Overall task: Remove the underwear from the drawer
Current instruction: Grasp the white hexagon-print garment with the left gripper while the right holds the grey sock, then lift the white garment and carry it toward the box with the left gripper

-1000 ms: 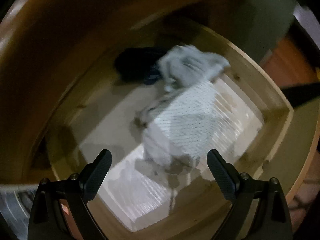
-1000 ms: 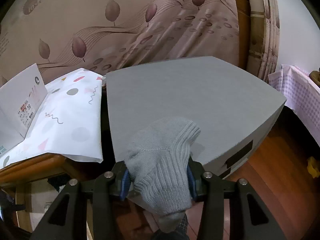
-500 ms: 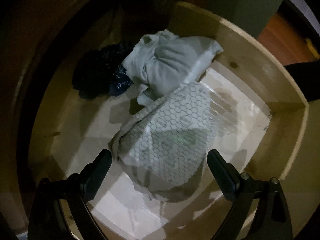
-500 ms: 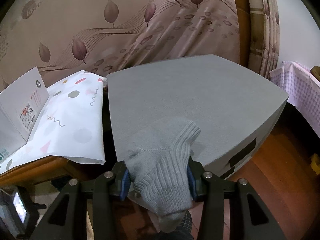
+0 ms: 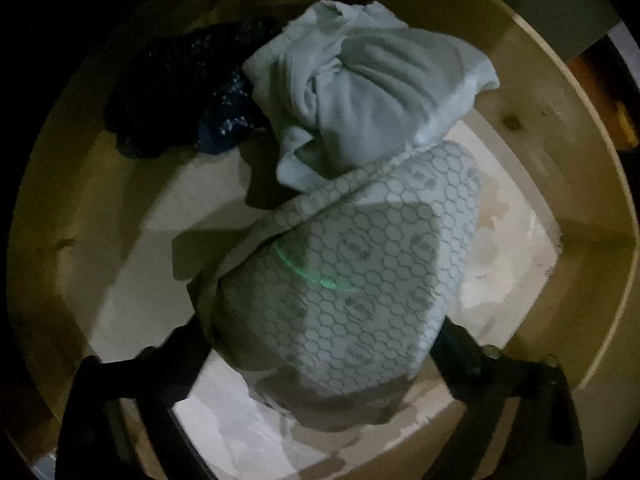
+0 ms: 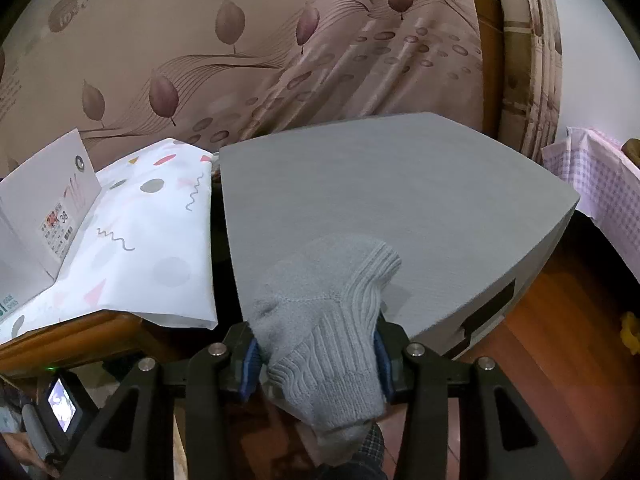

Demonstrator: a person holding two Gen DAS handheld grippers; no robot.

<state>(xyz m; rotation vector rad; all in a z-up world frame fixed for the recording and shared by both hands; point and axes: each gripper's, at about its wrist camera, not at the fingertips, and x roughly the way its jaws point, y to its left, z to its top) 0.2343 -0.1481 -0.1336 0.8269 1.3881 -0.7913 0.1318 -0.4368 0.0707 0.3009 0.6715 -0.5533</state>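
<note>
The patterned underwear [image 5: 360, 292], pale with a grey honeycomb print, lies bunched on the white liner of the wooden drawer [image 5: 532, 128], toward its near side. A crumpled light-blue garment [image 5: 372, 92] touches its far edge, and a dark speckled cloth [image 5: 188, 92] sits beside that in the drawer's shadowed far corner. The left tool [image 5: 324, 344] points straight down into the drawer with the patterned underwear between its two fingers [image 5: 460, 344]; its jaws have just been closing, and they now sit against both sides of the bundle, though the dim light hides whether the pads actually press it. The right tool [image 6: 318, 354] is clenched on a grey knit sock [image 6: 324, 320], held above the near edge of a grey cabinet top [image 6: 400, 184]. Left of the cabinet lies a white patterned bag [image 6: 152, 240] with a white box [image 6: 44, 208] on it.
</note>
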